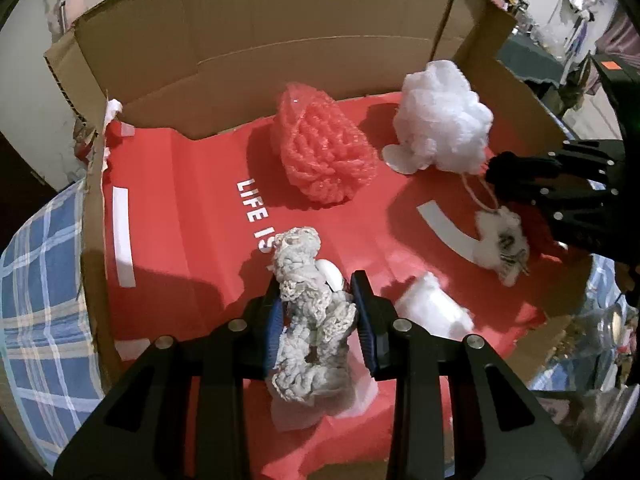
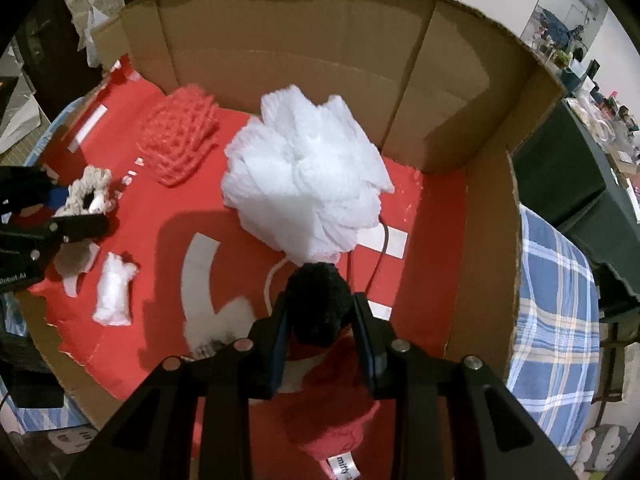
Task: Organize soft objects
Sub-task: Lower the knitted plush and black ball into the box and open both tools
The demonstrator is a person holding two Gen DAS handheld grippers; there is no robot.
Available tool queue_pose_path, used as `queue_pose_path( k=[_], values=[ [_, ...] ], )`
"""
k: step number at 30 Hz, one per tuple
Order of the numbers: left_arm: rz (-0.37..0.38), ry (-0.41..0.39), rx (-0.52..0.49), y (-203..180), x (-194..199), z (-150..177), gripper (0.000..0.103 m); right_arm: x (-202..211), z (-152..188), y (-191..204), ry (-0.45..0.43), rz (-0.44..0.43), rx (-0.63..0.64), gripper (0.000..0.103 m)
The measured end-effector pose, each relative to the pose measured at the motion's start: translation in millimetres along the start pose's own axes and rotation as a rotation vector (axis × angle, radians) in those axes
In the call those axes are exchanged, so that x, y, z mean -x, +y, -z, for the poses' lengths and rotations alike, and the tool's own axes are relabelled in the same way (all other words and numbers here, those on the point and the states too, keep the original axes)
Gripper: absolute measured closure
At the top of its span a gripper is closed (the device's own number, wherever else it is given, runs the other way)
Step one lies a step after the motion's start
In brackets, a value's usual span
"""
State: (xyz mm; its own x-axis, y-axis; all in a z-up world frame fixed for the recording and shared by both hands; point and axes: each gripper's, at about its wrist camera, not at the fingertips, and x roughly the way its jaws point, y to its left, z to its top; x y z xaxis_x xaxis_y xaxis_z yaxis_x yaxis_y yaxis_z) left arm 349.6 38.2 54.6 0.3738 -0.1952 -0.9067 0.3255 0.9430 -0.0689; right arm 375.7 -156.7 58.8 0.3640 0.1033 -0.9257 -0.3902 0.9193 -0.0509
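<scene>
- We hold the grey crocheted piece (image 1: pixel 312 316) in the left gripper (image 1: pixel 320 312), jaws closed on it, long axis along the fingers, above the box's (image 1: pixel 132 64) near edge.
- Our right gripper (image 2: pixel 320 316) clamps the black-and-red knit toy (image 2: pixel 320 308) just before the white pouf (image 2: pixel 308 180).

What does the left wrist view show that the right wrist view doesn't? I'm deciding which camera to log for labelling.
Only the left wrist view shows the grey crocheted piece close up, clamped in the left tool, plus a small fluffy white and grey item beside the right tool.

Only the right wrist view shows the black and red knitted item clearly, clamped in the right tool, with its label.

Both show the white mesh puff, the pink mesh puff, the small white wad, the red sheet and the cardboard box.
</scene>
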Motion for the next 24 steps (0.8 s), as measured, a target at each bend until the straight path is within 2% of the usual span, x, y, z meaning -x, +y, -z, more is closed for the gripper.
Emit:
queue_pose_path(
  k=[14, 17, 19, 20, 24],
  values=[
    [-0.024, 0.029, 0.012, 5.2, -14.6, -6.9, 0.072, -11.3, 2.5, 1.5, 0.018, 0.069, 0.046, 0.071],
    [-0.027, 0.036, 0.016, 3.9, -15.5, -9.6, 0.071, -10.6, 6.0, 5.0, 0.018, 0.077, 0.052, 0.066],
    [-0.03, 0.039, 0.02, 2.3, -15.6, -11.4, 0.061, -11.0, 6.5, 6.1, 0.018, 0.082, 0.06, 0.06],
    [-0.03, 0.04, 0.022, 2.2, -16.2, -12.6, 0.052, -10.3, 6.7, 7.3, 0.019, 0.079, 0.063, 0.057],
    [-0.047, 0.011, 0.018, -2.2, -16.3, -15.2, 0.046, -10.5, -0.8, 10.9, 0.017, 0.081, 0.079, 0.053]
  ],
)
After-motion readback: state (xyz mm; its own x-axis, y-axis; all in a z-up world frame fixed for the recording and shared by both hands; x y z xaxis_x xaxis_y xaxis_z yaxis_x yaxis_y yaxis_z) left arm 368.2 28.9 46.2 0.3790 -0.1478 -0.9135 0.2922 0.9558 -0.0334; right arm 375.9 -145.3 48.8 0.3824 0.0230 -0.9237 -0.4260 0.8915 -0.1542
